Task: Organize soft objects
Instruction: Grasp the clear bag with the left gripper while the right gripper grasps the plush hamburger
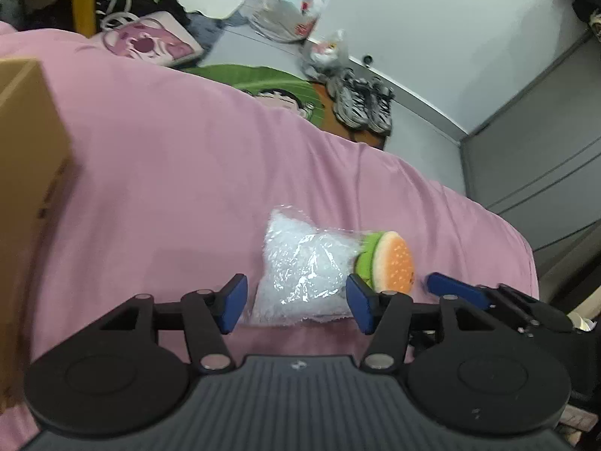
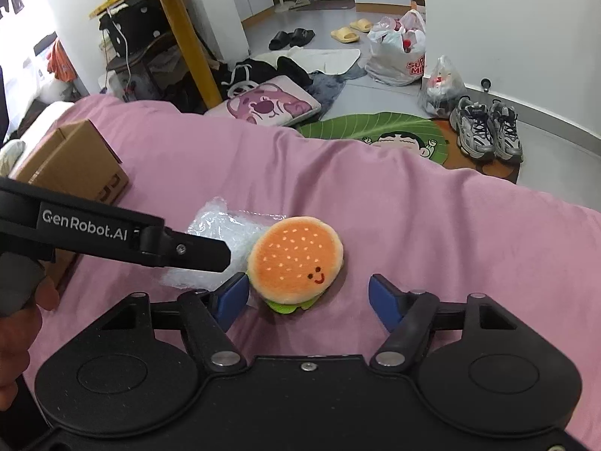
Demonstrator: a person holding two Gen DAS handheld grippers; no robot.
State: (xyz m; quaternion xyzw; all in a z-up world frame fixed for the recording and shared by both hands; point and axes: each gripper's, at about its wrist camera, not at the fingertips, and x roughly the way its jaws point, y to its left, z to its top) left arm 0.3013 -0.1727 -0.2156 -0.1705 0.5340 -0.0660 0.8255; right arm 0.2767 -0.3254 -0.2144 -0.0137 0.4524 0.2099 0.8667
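A bed covered in a pink sheet (image 2: pixel 375 203) fills the middle of both views, and everything the task concerns lies on it. At the left edge of each frame sits a brown cardboard box (image 2: pixel 71 161), plausibly where the soft things are meant to go, though its inside is not visible, so I cannot tell whether anything has been put away yet. Two soft items lie loose on the sheet, so the sorting looks to be at an early stage with both pickups ahead.

Lower centre in the left wrist view is a clear crinkled plastic bag of white filling (image 1: pixel 300 267); touching its right side is a small round plush hamburger with an orange bun, a smiling face and a green felt edge (image 2: pixel 296 259).

The left gripper (image 1: pixel 296 302) has its jaws spread wide on either side of the near end of the bag, which sits between the blue pads; they have not closed on it, and contact cannot be judged. The right gripper (image 2: pixel 308 297) is likewise wide open and empty, its left pad just beside the hamburger's edge, its right pad well apart from it.
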